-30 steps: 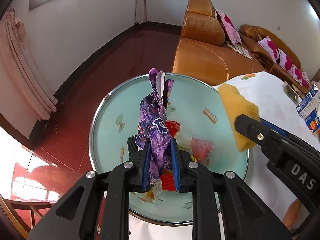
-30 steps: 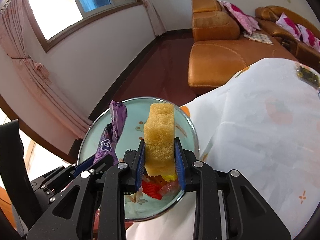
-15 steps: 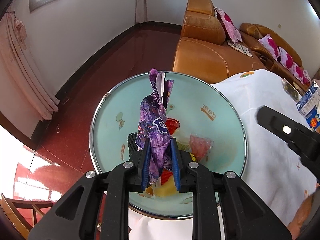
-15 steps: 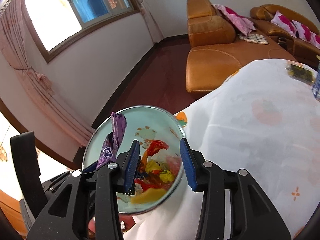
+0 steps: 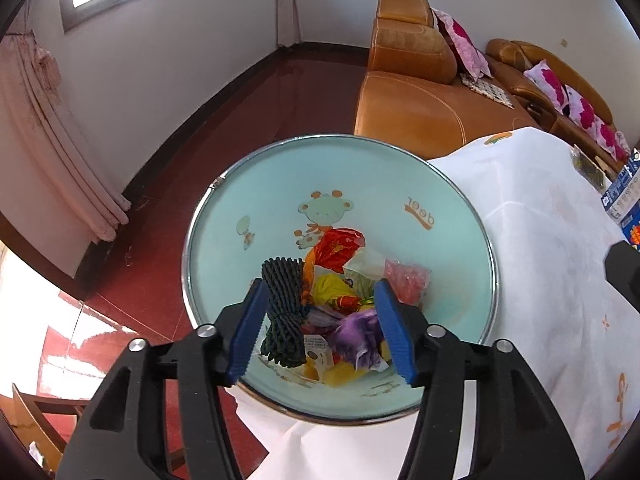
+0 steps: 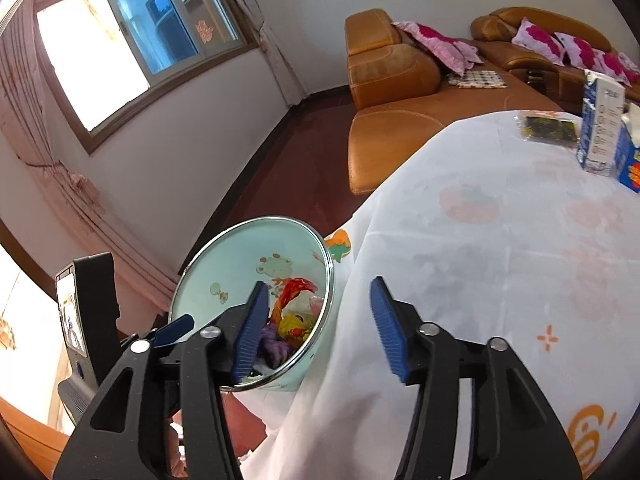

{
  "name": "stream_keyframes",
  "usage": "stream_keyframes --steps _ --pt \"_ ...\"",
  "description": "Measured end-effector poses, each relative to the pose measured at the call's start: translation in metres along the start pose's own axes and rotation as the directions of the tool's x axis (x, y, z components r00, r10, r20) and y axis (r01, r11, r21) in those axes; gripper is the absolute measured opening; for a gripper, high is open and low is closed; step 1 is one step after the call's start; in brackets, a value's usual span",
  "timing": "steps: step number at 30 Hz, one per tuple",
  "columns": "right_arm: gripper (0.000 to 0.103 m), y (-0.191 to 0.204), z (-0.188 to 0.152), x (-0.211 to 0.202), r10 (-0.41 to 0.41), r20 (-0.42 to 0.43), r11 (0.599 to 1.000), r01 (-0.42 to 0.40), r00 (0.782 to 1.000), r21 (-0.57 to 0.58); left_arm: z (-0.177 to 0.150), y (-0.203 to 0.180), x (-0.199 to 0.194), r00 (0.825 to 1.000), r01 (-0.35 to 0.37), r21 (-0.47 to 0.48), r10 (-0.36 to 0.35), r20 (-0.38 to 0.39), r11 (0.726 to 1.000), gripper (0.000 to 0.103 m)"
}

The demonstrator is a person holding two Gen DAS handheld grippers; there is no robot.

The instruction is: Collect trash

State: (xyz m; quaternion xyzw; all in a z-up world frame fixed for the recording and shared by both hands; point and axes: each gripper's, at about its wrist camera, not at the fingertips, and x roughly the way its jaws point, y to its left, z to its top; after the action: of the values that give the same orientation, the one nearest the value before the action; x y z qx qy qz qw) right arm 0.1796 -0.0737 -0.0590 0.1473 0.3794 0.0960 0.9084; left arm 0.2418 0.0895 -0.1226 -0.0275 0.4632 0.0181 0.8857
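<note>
Trash (image 5: 340,304) is lying heaped in the bottom of the bin (image 5: 280,184): purple wrapper (image 5: 356,332), red wrapper (image 5: 338,242), dark cord bundle (image 5: 284,312), yellow pieces. The bin is standing on the floor, just beside the table (image 6: 500,248) edge.

Left gripper (image 5: 320,328) is hovering directly above the bin mouth, jaws spread wide, holding nothing. Right gripper (image 6: 316,328) is sitting over the table edge, bin down to its left, jaws likewise apart and empty.

Remaining candidate is lying at the table's far right: a dark flat packet (image 6: 550,128), beside a carton (image 6: 602,120). Whether it is trash, cannot tell. It is lying ahead and right of the right gripper, long axis across the view; right hand is judged nearer.
</note>
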Motion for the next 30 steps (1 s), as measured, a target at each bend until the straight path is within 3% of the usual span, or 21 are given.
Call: stream_keyframes --steps 1,2,7,11,13,15,24,30 --pt "0.062 -0.001 0.0 -0.003 -0.004 0.007 1.0 0.004 1.0 0.001 -0.001 -0.001 -0.002 1.0 -0.012 -0.005 0.012 0.0 1.0 0.077" --pt "0.065 -0.001 -0.001 -0.007 -0.008 0.016 1.0 0.008 1.0 0.003 -0.002 0.0 -0.005 1.0 -0.03 -0.013 0.03 0.005 0.999 0.08" --pt "0.074 -0.004 -0.008 -0.028 -0.015 0.058 1.0 0.014 0.998 0.015 -0.011 0.0 -0.021 0.998 -0.052 -0.013 0.052 0.024 0.999 0.08" --pt "0.078 -0.006 -0.016 -0.045 -0.014 0.083 1.0 0.013 0.996 0.022 -0.024 -0.001 -0.046 0.994 -0.069 0.0 0.068 0.087 0.998 0.081" --pt "0.078 -0.007 -0.021 -0.053 -0.015 0.092 1.0 0.013 0.996 0.022 -0.03 -0.001 -0.06 0.99 -0.084 -0.004 0.084 0.117 0.996 0.093" --pt "0.078 -0.007 -0.027 -0.062 -0.018 0.102 1.0 0.017 0.995 0.019 -0.037 -0.002 -0.073 0.985 -0.092 -0.01 0.092 0.145 0.996 0.094" --pt "0.08 0.002 -0.051 -0.116 -0.023 0.194 0.999 0.029 0.981 -0.031 -0.071 -0.004 -0.144 0.949 -0.108 0.001 0.103 0.298 0.994 0.097" --pt "0.082 0.014 -0.064 -0.16 -0.041 0.313 0.996 0.063 0.949 -0.06 -0.083 -0.01 -0.184 0.921 -0.078 0.021 0.064 0.385 0.997 0.097"
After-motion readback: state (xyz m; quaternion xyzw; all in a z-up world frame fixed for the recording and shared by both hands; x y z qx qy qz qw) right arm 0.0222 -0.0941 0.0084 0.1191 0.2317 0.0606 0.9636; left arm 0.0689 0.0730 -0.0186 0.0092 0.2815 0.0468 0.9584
